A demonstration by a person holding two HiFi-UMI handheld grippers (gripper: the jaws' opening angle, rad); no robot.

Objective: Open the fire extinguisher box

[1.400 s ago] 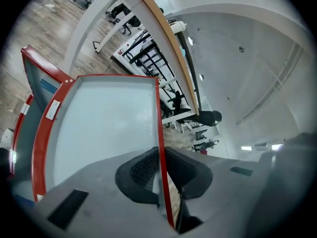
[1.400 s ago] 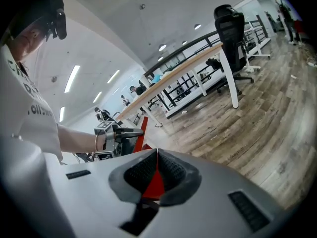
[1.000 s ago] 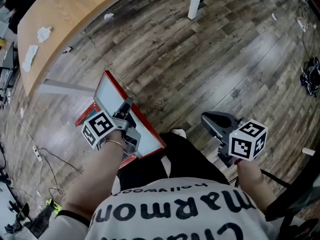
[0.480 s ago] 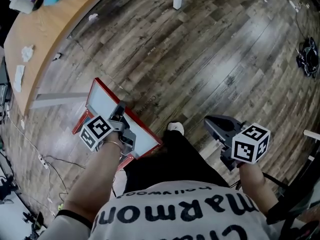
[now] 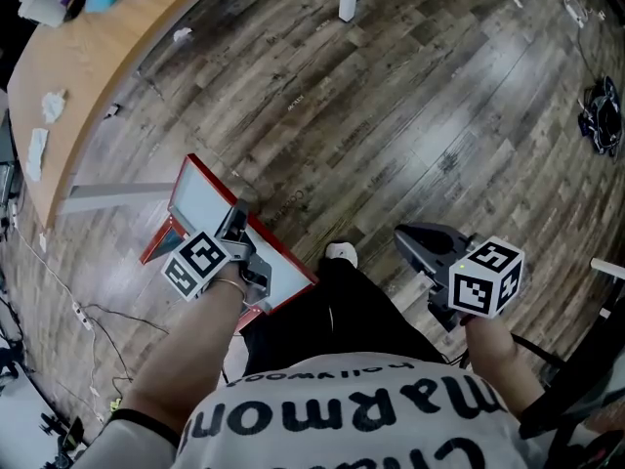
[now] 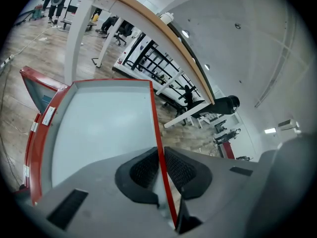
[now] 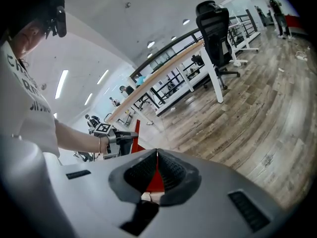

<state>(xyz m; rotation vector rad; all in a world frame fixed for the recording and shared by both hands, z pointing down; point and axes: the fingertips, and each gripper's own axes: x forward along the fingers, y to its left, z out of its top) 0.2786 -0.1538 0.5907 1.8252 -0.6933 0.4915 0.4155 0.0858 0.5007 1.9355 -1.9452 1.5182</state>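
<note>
left gripper (image 6: 159,155) clenched on door's red frame edge (image 6: 154,115) | right gripper (image 7: 157,155) closed, empty | door (image 6: 99,128): probably light, stiff, with a fragile pane, so grip the frame

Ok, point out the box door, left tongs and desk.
box door (image 5: 207,199), head view, its glass pane
left tongs (image 6: 159,156), left gripper view, pinching the door's edge
desk (image 5: 107,62), head view, its wooden top
</note>
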